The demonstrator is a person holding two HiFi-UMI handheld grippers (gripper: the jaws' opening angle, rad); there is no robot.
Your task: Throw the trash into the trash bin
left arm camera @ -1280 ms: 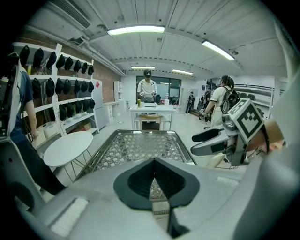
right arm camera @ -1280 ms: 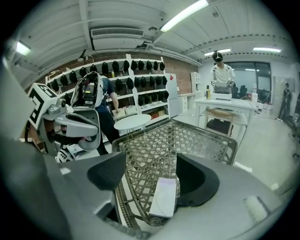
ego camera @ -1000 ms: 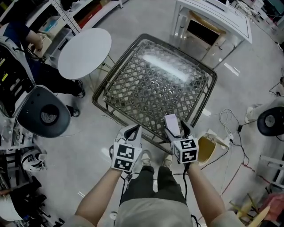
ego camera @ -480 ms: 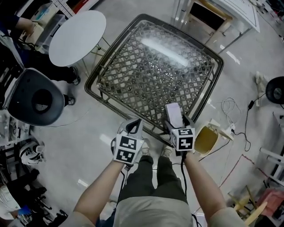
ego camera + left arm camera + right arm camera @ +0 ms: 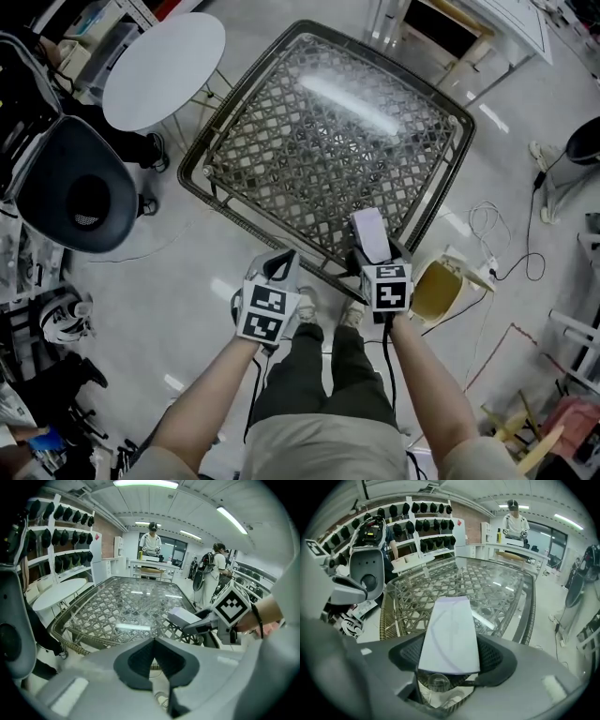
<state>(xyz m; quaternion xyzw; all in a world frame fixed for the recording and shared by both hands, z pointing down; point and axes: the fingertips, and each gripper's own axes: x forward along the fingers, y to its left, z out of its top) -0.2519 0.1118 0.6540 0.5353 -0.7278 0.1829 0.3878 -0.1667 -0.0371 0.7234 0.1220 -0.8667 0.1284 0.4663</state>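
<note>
The yellow bin (image 5: pixel 434 292) sits on the floor just right of your right tongs (image 5: pixel 375 265), which have just tightened on the white box (image 5: pixel 367 230), while your left tongs (image 5: pixel 280 267) are clenched and empty.

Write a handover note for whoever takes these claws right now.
Left claw: shut, empty, above the floor beside the glass table.
Right claw: holds the white paper; its jaws have just closed further on it.
Yellowish bin, likely the trash bin: on the floor to the right claw's right.
Done: paper picked up. Left: move it over the bin, release.
</note>
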